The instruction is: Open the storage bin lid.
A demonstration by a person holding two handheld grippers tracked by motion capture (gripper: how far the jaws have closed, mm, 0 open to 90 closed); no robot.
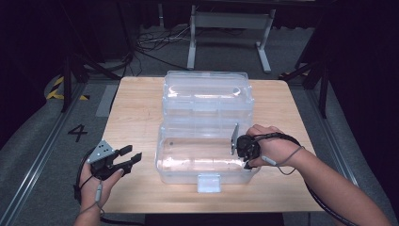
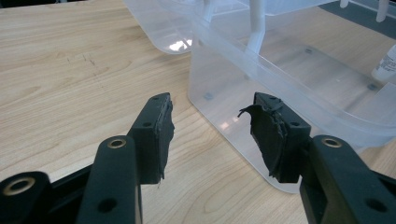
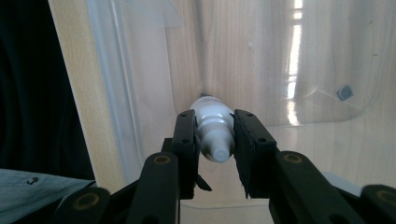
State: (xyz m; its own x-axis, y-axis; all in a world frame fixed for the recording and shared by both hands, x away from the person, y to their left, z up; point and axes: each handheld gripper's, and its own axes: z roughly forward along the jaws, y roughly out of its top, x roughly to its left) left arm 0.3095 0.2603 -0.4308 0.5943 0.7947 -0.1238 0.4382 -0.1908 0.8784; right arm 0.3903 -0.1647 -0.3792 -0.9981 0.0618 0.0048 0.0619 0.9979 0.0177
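The right gripper (image 3: pixel 213 140) reaches down into the right end of the clear plastic box (image 1: pixel 181 170), its jaws closed around a small white bottle (image 3: pixel 213 130). The bottle's long axis runs along the jaws, cap end toward the camera and base toward the box floor, close to the corner by the right wall. The left gripper (image 1: pixel 132 156) hangs open and empty over the table (image 1: pixel 131 113), just left of the box, well apart from the bottle.
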